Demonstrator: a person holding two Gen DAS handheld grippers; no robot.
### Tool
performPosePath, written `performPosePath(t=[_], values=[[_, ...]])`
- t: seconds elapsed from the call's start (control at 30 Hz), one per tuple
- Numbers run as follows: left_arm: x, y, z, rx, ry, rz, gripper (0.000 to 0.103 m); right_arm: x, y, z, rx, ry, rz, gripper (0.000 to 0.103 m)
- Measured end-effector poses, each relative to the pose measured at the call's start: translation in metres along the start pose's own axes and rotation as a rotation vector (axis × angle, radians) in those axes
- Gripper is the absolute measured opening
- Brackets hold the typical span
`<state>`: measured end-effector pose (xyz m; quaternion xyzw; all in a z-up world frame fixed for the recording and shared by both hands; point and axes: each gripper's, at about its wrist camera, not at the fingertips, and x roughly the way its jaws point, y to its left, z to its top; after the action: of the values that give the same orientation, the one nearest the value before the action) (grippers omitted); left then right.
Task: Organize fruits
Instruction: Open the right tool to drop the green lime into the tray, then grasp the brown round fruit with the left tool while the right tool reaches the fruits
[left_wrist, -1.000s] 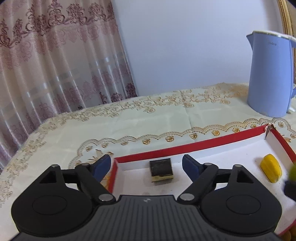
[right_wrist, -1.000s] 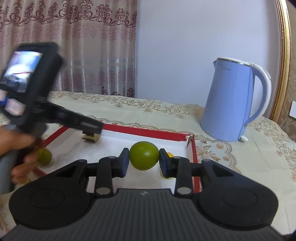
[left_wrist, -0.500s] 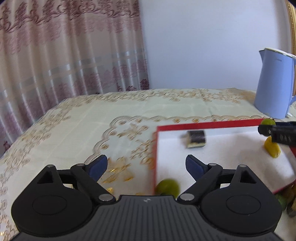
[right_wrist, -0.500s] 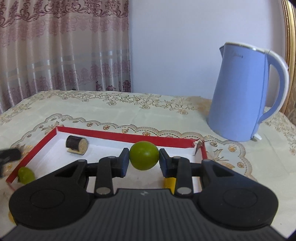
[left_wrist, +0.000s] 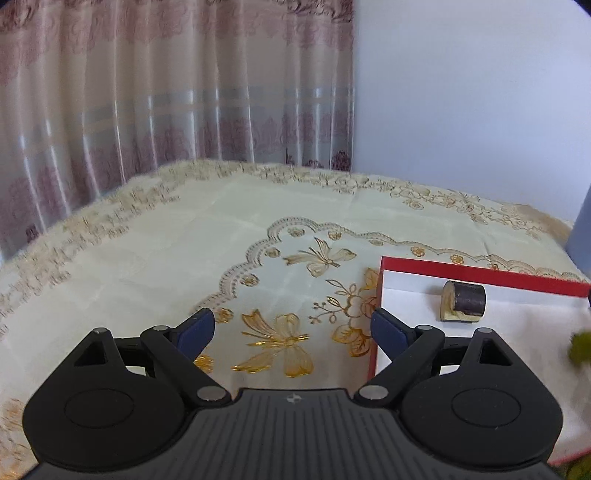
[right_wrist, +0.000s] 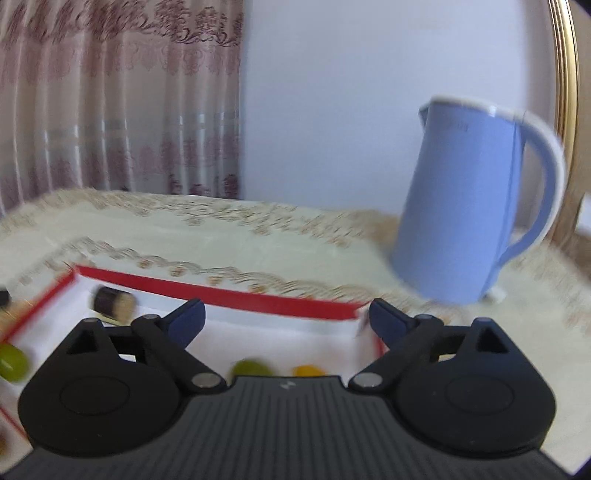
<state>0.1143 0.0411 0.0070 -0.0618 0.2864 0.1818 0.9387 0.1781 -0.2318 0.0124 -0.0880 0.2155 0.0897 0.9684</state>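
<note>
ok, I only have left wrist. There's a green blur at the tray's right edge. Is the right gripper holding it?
Observer: No, the right gripper holds nothing. Its jaws are opening, with nothing between them.
Operator: Where's the fruit then?
Observer: A green fruit lies blurred on the tray floor, just ahead of the gripper's body.
Operator: Anything beside it?
Observer: A yellow piece sits just right of it, also in the tray.
</note>
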Motion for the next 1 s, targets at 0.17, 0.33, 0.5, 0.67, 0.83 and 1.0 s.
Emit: performPosePath(t=[0.17, 0.33, 0.5, 0.67, 0.83, 1.0], values=[[0.012, 0.001, -0.002, -0.078, 0.005, -0.009, 0.092, 0.006, 0.011, -0.012, -0.125, 0.029, -0.051, 0.092], [0.020, 0.001, -0.002, -0.077, 0.012, -0.013, 0.092, -0.001, 0.021, -0.015, -0.196, 0.051, -0.053, 0.092], [-0.008, -0.003, -0.005, 0.091, -0.043, 0.019, 0.092, -0.027, 0.016, -0.011, -0.154, -0.043, -0.175, 0.094], [-0.067, -0.011, -0.040, 0.355, -0.109, -0.099, 0.100, -0.106, -0.003, -0.014, 0.019, -0.170, -0.082, 0.101], [-0.103, -0.022, -0.085, 0.466, -0.098, -0.183, 0.100, -0.166, 0.005, -0.041, 0.068, -0.199, -0.057, 0.101], [-0.110, -0.027, -0.098, 0.454, -0.085, -0.178, 0.100, -0.183, 0.004, -0.059, 0.117, -0.185, -0.042, 0.101]])
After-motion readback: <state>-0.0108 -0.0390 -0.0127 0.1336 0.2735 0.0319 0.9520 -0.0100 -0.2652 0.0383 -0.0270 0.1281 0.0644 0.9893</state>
